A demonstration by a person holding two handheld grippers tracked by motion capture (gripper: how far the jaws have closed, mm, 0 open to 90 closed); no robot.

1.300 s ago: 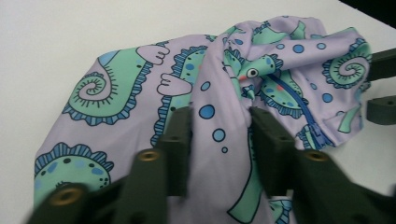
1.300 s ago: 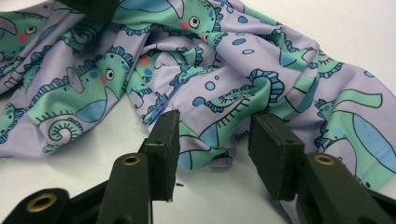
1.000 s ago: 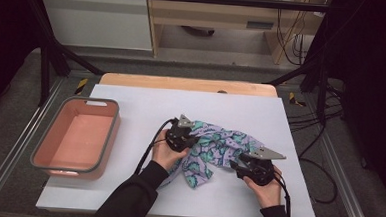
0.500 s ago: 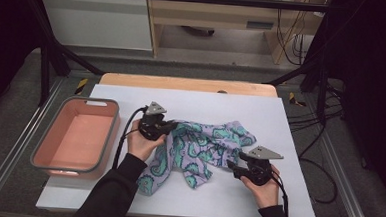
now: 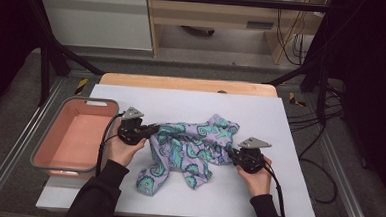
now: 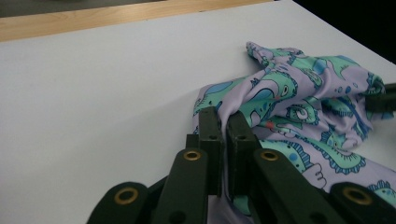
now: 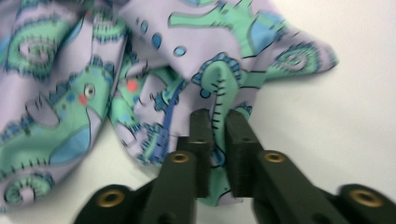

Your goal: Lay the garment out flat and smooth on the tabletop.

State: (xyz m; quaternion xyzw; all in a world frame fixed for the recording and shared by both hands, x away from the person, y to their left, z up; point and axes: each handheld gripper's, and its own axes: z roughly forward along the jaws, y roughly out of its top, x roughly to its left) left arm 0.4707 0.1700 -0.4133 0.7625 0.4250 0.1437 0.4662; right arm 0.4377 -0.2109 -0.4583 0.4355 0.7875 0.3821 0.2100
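A lilac cloth printed with green seahorses lies crumpled across the middle of the white table top. My left gripper grips the cloth's left edge, jaws shut on a fold of cloth in the left gripper view, where the gripper points along the fabric. My right gripper has just been closing its jaws and now pinches the cloth's right edge. In the right gripper view a fold of cloth is squeezed in that gripper.
A pink bin with a grey rim stands at the table's left side. A wooden strip runs along the far edge. Black frame posts and cables lie beyond the right edge.
The left gripper has pulled its cloth edge to the left, stretching the cloth out. The right gripper has shifted slightly and closed on the cloth's right edge.
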